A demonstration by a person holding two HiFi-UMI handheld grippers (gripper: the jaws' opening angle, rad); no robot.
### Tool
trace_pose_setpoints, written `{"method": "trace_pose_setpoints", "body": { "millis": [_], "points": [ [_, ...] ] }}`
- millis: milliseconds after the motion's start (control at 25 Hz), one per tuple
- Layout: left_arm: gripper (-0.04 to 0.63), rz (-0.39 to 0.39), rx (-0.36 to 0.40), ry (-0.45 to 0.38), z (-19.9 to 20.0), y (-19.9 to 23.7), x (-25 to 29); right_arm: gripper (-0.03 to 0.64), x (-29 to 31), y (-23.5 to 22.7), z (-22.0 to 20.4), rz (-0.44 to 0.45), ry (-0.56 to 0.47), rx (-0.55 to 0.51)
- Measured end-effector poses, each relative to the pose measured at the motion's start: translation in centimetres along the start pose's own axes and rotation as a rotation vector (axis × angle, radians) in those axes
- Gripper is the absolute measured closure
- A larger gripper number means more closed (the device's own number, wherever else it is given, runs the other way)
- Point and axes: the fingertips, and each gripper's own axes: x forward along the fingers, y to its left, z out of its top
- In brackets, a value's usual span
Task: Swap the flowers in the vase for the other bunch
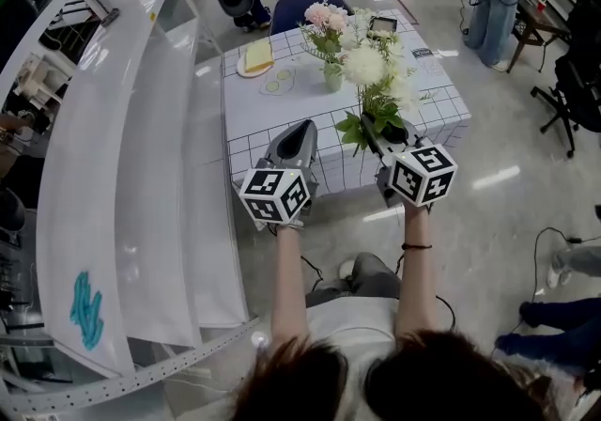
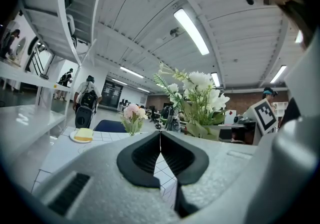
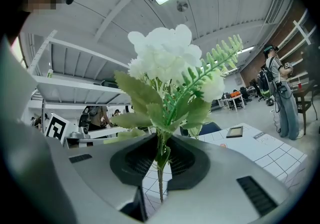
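White-flowered, ferny-leaved bunch, slim stems upright in right claw.

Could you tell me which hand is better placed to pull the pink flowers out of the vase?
Left. The left gripper is shut and empty, facing the pink flowers in the vase; the right gripper is shut on the white bunch.
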Motion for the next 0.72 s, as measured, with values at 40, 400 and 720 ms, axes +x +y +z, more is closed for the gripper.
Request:
{"method": "trace_pose_setpoints", "body": {
  "millis": [40, 400, 720],
  "points": [
    [0.583, -0.001, -0.001, 0.000, -0.1, 0.1, 0.1, 0.561, 0.0, -0.1, 0.0, -0.004, -0.001, 0.000],
    [0.583, -0.017, -0.018, -0.009, -0.1, 0.3, 1.9, 0.561, 0.6, -2.0, 0.4, -0.018, 0.001, 0.006],
    [0.583, -0.021, -0.012, -0.010, 0.6, 1.6, 5.4, 0.561, 3.2, -5.5, 1.8, -0.025, -0.011, 0.023]
  ]
}}
